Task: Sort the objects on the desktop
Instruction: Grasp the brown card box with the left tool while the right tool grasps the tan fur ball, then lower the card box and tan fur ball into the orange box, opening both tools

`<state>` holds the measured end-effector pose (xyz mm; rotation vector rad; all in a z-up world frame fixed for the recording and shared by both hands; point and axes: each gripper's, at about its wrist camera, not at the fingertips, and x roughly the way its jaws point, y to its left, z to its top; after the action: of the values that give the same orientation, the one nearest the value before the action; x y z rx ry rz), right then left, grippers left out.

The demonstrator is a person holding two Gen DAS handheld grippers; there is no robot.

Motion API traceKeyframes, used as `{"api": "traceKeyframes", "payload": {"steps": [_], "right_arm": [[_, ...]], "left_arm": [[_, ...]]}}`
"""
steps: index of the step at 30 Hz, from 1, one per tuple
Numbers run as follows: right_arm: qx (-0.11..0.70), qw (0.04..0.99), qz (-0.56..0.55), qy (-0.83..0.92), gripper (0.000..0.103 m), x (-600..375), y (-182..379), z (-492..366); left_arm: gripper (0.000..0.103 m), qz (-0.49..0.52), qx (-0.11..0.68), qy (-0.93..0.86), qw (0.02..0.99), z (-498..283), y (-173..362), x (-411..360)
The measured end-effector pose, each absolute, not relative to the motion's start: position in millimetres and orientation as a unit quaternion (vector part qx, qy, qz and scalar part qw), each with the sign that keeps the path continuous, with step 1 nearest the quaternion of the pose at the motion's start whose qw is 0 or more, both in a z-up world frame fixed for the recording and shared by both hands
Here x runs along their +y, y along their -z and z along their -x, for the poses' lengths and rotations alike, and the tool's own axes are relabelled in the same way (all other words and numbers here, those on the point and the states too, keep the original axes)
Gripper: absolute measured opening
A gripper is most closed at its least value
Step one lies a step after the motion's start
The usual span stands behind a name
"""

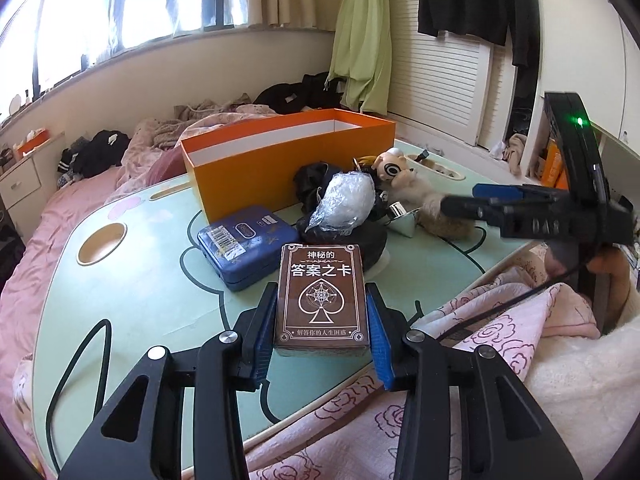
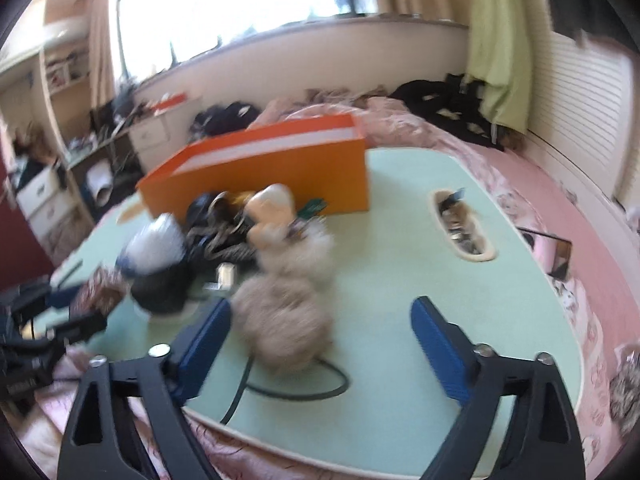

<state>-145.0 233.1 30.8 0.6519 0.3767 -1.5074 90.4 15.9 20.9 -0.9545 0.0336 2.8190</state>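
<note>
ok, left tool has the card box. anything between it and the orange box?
Yes. The left tool grips the brown card box. Directly ahead lie the blue case and the plastic-wrapped bundle on a black pile, all short of the orange box. Lifting over them looks the likely way.

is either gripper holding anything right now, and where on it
The left gripper clamps the brown card box by its long sides; the right gripper holds nothing.

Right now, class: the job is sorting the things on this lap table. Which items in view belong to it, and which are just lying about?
Belongs to the job:
- brown card box, held in the left gripper
- blue tin
- orange box
- fluffy plush toy, by the open right gripper
- plastic-wrapped bundle

Just lying about:
- green curtain
- dark clothes on the bed
- pink bedding
</note>
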Motion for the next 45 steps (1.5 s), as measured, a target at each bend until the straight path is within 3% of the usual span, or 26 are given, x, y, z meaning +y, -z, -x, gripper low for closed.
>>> {"api": "traceKeyframes", "payload": {"steps": [4,6,9,16,23,32,34,39,45], "right_arm": [[0.209,0.672,-0.274,0.656,0.067,229.3,-26.5,127.8],[0.227,0.671,-0.266,0.654,0.032,229.3,-22.8,120.1],[0.208,0.669,-0.257,0.666,0.031,236.7,-26.8,122.1],[0.164,0.667,-0.241,0.685,0.031,240.5,-55.0,128.4],[0.157,0.660,-0.235,0.696,0.032,167.5,-111.2,130.9],[0.215,0.635,-0.316,0.672,0.034,50.1,-95.1,142.1],[0.219,0.620,-0.320,0.682,0.045,47.5,-89.0,142.3],[0.175,0.633,-0.308,0.689,0.067,79.8,-93.4,144.6],[0.159,0.618,-0.277,0.718,0.082,148.0,-98.7,128.3]], "left_arm": [[0.042,0.319,0.012,-0.944,0.082,-90.5,-22.2,14.4],[0.042,0.318,0.010,-0.945,0.082,-90.2,-22.4,12.5],[0.042,0.315,0.007,-0.946,0.079,-91.1,-23.9,10.3],[0.042,0.287,0.000,-0.956,0.065,-91.0,-52.1,-0.8],[0.042,0.286,-0.008,-0.957,0.034,-32.5,-95.1,-17.3],[0.042,0.357,-0.049,-0.933,-0.007,69.6,-71.4,-37.4],[0.044,0.357,-0.041,-0.933,-0.020,77.0,-67.4,-34.5],[0.070,0.328,-0.016,-0.944,-0.015,60.5,-74.2,-19.4],[0.072,0.326,-0.033,-0.945,0.009,17.7,-81.5,-19.9]]}}
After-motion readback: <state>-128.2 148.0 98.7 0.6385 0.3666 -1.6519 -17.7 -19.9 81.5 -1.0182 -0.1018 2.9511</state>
